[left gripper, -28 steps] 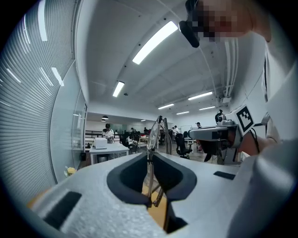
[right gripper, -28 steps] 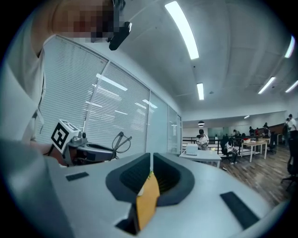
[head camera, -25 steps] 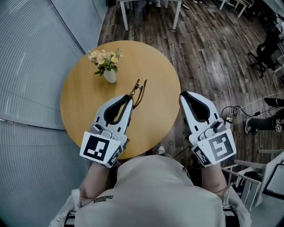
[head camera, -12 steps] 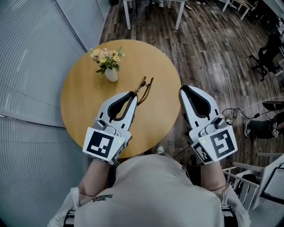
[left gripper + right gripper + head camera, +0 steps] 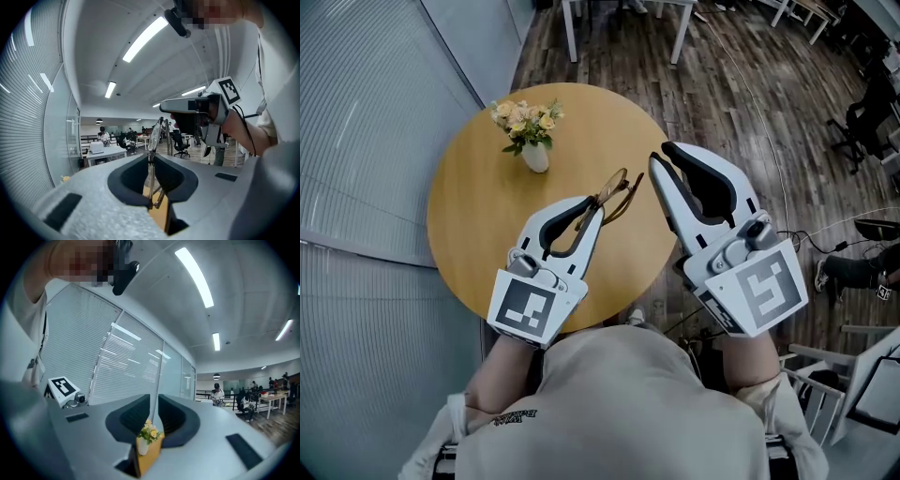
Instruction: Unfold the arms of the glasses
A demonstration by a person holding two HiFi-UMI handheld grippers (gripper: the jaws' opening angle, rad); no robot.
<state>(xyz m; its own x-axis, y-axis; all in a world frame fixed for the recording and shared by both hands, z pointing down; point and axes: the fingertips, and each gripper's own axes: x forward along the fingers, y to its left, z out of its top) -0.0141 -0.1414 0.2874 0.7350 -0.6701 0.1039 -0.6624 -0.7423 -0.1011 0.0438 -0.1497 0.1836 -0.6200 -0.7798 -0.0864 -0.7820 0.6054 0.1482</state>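
Left gripper (image 5: 598, 208) clamps our glasses (image 5: 617, 192) over the round table (image 5: 478, 216).
Our right gripper (image 5: 661, 155) hangs just beside them, jaws slightly apart, empty.

A vase of flowers (image 5: 532, 150) is set on a round wooden table (image 5: 473, 220). Dark plank flooring (image 5: 741, 89) is seen beyond.

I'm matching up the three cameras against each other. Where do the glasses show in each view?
Head view: the glasses are near the centre, over the table's right part, at the tip of the left gripper.
Left gripper view: centre, standing up between the jaws.
Right gripper view: not in it.
Shared landmark: the round wooden table, which shows as a strip of wood in the jaw gap of both gripper views.
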